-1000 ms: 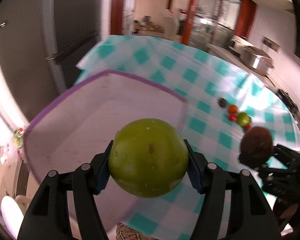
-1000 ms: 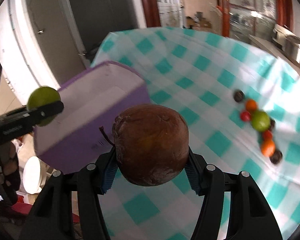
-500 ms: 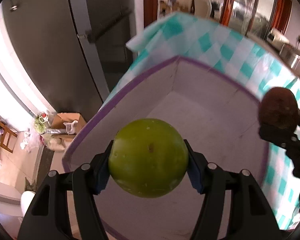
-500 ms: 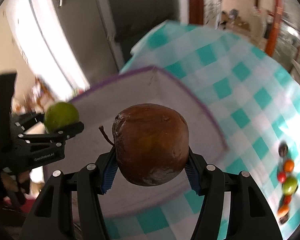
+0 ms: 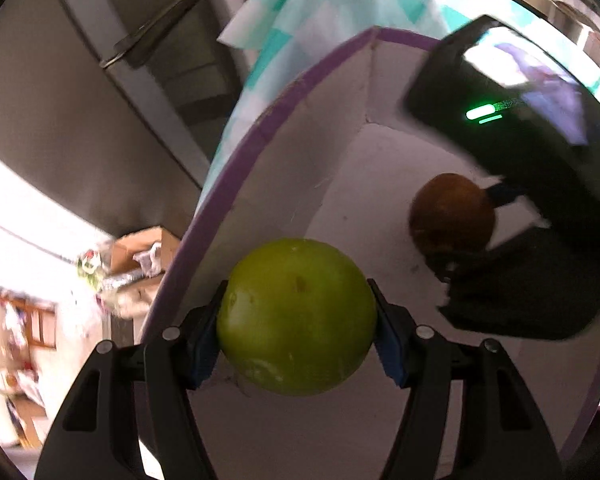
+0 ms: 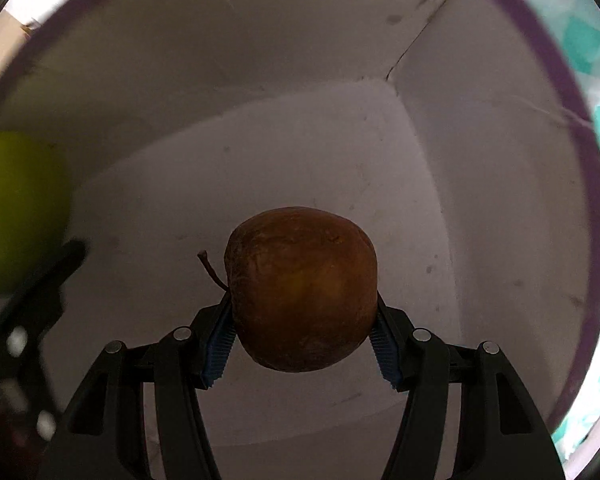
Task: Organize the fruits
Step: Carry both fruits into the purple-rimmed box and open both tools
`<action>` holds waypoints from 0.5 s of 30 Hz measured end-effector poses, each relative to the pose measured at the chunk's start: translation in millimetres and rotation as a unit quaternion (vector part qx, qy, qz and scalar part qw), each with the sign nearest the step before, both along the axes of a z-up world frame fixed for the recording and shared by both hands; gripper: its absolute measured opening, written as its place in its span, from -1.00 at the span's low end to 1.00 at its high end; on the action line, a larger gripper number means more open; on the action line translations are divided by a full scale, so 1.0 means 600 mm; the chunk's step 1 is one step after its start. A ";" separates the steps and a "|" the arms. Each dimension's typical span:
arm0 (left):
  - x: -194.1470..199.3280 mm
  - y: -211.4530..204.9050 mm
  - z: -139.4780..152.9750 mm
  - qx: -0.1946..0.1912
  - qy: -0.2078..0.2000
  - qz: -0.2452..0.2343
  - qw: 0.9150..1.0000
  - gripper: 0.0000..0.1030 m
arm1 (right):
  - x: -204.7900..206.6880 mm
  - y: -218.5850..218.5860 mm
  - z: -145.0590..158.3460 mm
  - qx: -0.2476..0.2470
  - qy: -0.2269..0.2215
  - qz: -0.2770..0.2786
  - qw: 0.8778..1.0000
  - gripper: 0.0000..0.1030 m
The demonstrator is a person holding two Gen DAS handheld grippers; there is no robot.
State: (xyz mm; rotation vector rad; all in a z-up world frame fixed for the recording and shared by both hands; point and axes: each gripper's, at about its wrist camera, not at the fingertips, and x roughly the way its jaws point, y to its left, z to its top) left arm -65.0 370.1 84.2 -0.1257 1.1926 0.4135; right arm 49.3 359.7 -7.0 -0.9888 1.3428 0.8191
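Green fruit [image 5: 296,316] sits pinched between the left gripper [image 5: 296,334] fingers over the purple-rimmed box [image 5: 220,200]; beyond, the right gripper [image 6: 302,330] fingers pinch a brown apple [image 6: 302,288] inside it.

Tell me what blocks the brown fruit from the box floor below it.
Nothing visible does. The brown fruit, clamped in the right gripper, hangs over the bare floor of the box; the green fruit sits off to one side.
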 end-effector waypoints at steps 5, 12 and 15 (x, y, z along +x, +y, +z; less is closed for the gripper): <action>0.010 0.020 -0.001 0.003 -0.004 -0.009 1.000 0.30 | 0.005 0.009 0.004 0.015 -0.010 -0.010 1.000 0.17; 0.010 0.019 -0.001 0.017 0.001 -0.024 1.000 0.31 | -0.005 0.028 0.029 0.083 -0.025 -0.005 0.996 0.55; 0.003 0.013 -0.002 0.023 -0.001 -0.024 0.999 0.30 | -0.006 0.029 0.050 0.116 -0.024 -0.026 0.993 0.57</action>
